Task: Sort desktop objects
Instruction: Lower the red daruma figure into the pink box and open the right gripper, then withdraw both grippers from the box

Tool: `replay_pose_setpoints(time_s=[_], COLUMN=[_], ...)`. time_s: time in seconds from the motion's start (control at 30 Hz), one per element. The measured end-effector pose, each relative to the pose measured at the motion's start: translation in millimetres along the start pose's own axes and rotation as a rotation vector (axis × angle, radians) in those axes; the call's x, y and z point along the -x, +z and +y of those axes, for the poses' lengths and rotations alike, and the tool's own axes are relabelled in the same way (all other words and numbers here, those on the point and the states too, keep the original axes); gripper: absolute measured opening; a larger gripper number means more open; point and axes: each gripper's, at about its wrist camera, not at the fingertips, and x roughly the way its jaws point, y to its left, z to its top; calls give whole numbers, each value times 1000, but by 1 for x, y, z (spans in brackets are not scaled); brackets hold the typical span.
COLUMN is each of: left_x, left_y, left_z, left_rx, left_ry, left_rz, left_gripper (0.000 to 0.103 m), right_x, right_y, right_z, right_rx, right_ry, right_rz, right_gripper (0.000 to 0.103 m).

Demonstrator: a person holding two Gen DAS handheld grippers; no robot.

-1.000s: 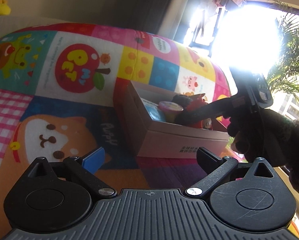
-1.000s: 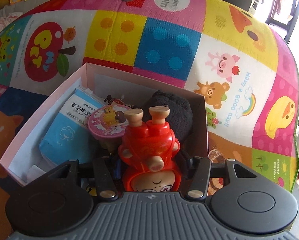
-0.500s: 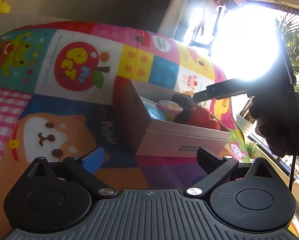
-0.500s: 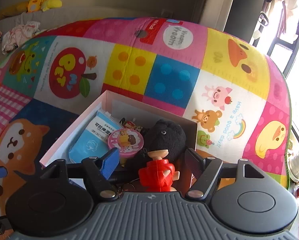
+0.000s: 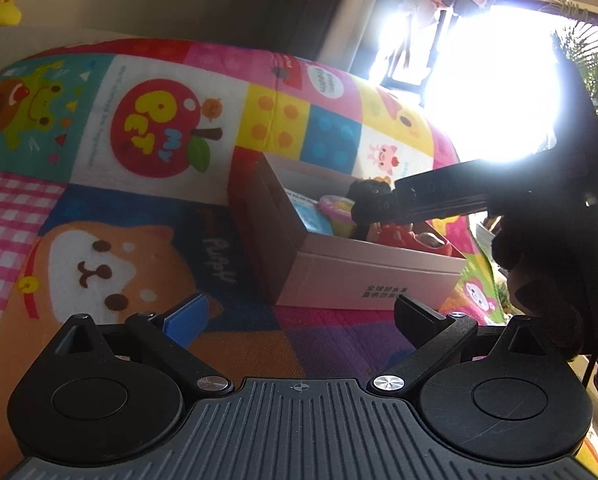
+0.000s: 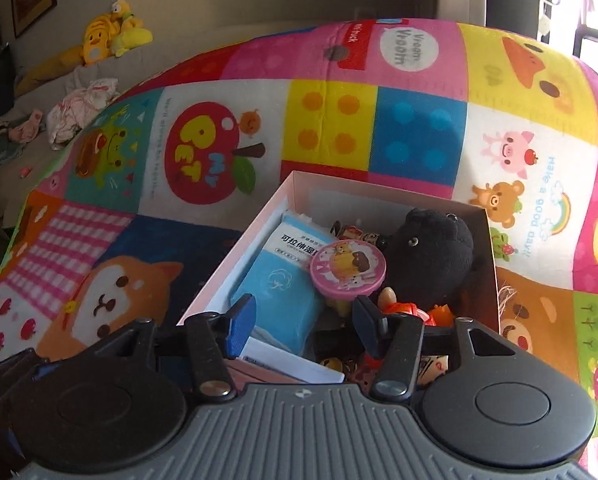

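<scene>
While my right gripper (image 6: 301, 320) hangs above the near end of the pink cardboard box (image 6: 235, 256), its jaws are closing with nothing pinched between the blue pads — only the box's contents show through the gap. Inside the box, from the right wrist view: a blue wet-wipe pack (image 6: 277, 280) lies along the left wall; a pink round lid (image 6: 347, 266) printed with cartoon figures rests against the pack's right edge; a black plush toy (image 6: 435, 252) fills the far right corner; a red figurine (image 6: 413, 312) lies low at the near right, partly hidden behind my right finger. The box sits on a patchwork cartoon play mat (image 6: 415, 136). From the left wrist view, my left gripper (image 5: 299, 318) hovers low over the mat, short of the box's near wall (image 5: 363, 284), jaws spread wide and empty. A dark gloved hand (image 5: 547, 264) carries the right gripper in from the right edge, its fingers reaching over the box — backlit by a bright window (image 5: 495, 92).
</scene>
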Motion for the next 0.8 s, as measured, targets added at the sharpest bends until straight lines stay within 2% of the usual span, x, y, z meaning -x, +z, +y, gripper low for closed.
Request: replay_pose_setpoints(time_s=[0.1,0.13,0.2,0.23,0.33,0.47,0.6,0.73,0.8], left_x=[-1,-1,-1,-1,0,8,31,50,48], left_y=[0,0,0,0,0,-1,-10,-27,-32], left_z=[0,1,1,0,-2,-3,-2,-3,-6], left_rx=[1,1,1,1,-14,-21,-60,-91,-124], left_ry=[0,1,5,8,25,82,122,189,231], left_rz=[0,2,6,4,1,53,140,168,170], left_gripper=[102,102,103,103,103,103,103,103,103], right_x=[21,30,51,60,82,95,92,88,87], right_y=[-10,-15,-30,-39,-73,-118,-152,-174,-178], right_z=[-3,-6,-14,-17,-21,-23,-21,-13,-4], right_rx=[-16,-29,-62,-80,-124,-198,-227,-252,-246], right_ry=[-14,-15,-31,-42,-105,-132,-188,-182,-195], right_rz=[-13,-21,-39,-48,-63,-29,26,55,33], right_gripper=[55,58,75,88,103,103,103,103,103])
